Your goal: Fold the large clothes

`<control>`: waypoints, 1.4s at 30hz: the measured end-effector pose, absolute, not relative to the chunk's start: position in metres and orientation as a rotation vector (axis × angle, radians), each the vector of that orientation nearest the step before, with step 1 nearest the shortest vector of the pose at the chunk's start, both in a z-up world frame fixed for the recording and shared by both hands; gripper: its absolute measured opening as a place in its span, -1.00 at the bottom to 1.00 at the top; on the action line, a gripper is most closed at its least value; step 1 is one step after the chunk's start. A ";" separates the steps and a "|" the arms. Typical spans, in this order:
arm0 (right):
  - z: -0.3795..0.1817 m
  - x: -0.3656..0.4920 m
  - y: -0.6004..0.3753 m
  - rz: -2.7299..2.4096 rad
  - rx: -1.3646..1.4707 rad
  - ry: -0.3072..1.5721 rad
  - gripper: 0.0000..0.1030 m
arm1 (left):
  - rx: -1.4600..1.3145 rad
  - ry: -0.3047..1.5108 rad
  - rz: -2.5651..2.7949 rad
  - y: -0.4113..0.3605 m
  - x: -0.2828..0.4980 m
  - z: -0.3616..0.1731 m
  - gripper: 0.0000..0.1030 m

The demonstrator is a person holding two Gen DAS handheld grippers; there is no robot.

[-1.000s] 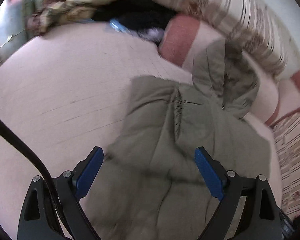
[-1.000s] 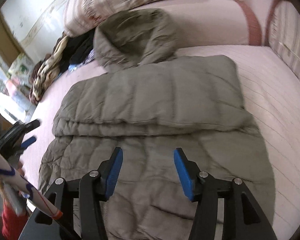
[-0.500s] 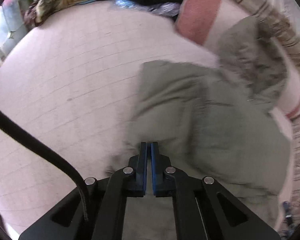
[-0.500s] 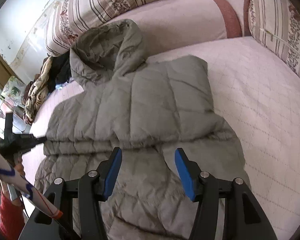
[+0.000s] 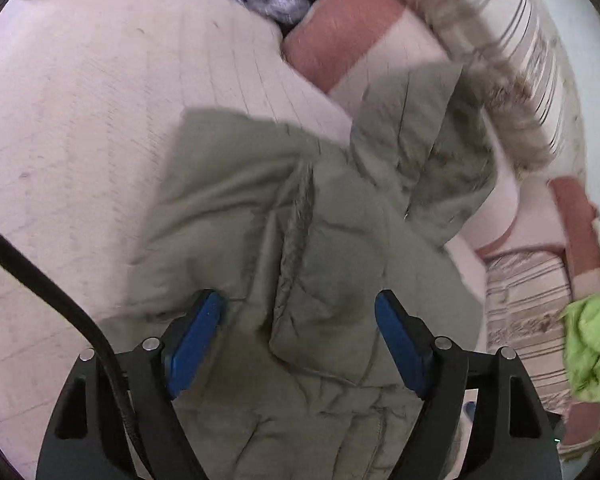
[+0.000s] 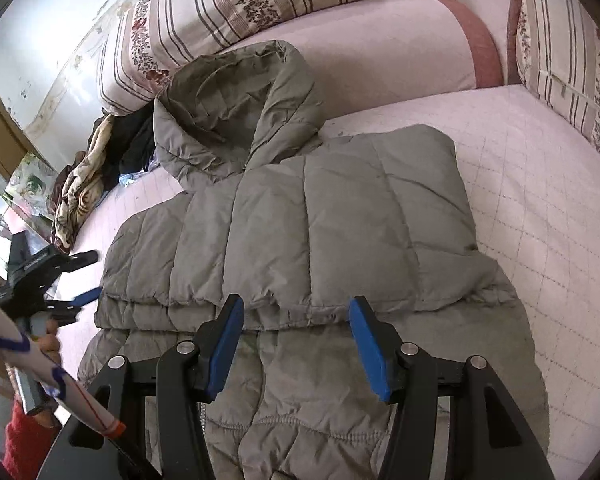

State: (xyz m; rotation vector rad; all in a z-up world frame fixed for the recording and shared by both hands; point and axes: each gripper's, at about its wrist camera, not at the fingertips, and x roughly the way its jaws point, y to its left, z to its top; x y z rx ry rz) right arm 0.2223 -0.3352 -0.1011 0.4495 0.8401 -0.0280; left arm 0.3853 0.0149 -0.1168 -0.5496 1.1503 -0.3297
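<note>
The big grey puffy coat (image 6: 320, 232) lies flat on the pink bed (image 6: 540, 184). Its hood (image 6: 236, 108) points to the far side, up against the long pink bolster (image 6: 380, 44). Its bottom hem is at the near side, under both claws. So the coat's long way runs from near to far, straight away from the person.

One side of the coat is already folded over the middle. That fold makes a thick edge running left to right, just past the tips of the right claw (image 6: 296, 344). The right claw is apart with nothing between its blue pads (image 6: 366, 344). It hovers over the near middle of the coat, pointing down at it.

The left claw (image 5: 296, 332) has just been opening, and its pads stand wide apart now. Coat cloth lies under and between them, but they do not pinch it. From the right camera, the left claw (image 6: 66, 280) sits just off the coat's left edge, so it is the closer one for that side.

I think the next move is to grab the near hem and bring it up toward the hood. Each claw would take the part of the hem closest to it. The coat is puffy, so it may slip or spring back.
</note>
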 end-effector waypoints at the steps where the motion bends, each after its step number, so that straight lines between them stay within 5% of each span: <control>1: -0.101 0.222 -0.335 -0.030 0.447 0.841 0.15 | -0.516 1.156 -0.333 0.005 0.386 -0.118 0.50; 3: -0.101 0.218 -0.336 -0.039 0.433 0.841 0.15 | -0.395 1.197 -0.335 -0.016 0.385 -0.116 -0.31; 6: -0.097 0.214 -0.341 -0.060 0.422 0.831 0.15 | -0.331 1.187 -0.318 -0.021 0.373 -0.101 -0.67; 13: -0.094 0.223 -0.340 -0.041 0.442 0.833 0.16 | -0.319 1.195 -0.217 0.009 0.355 -0.108 -0.56; 20: -0.135 0.265 -0.336 -0.132 0.453 0.958 0.16 | -0.312 1.111 -0.187 0.019 0.309 -0.077 -0.18; 22: -0.137 0.269 -0.333 -0.149 0.402 0.976 0.33 | -0.261 1.047 -0.151 0.022 0.283 -0.063 0.03; 26: -0.116 0.266 -0.312 -0.162 0.227 1.012 0.36 | -0.183 0.929 -0.053 0.028 0.244 -0.052 0.20; 33: -0.047 0.281 -0.284 -0.057 0.299 0.947 0.36 | -0.153 0.913 0.023 0.052 0.243 -0.075 0.21; 42: 0.019 0.420 -0.227 -0.062 0.367 0.831 0.36 | -0.162 0.927 0.082 0.082 0.271 -0.090 0.21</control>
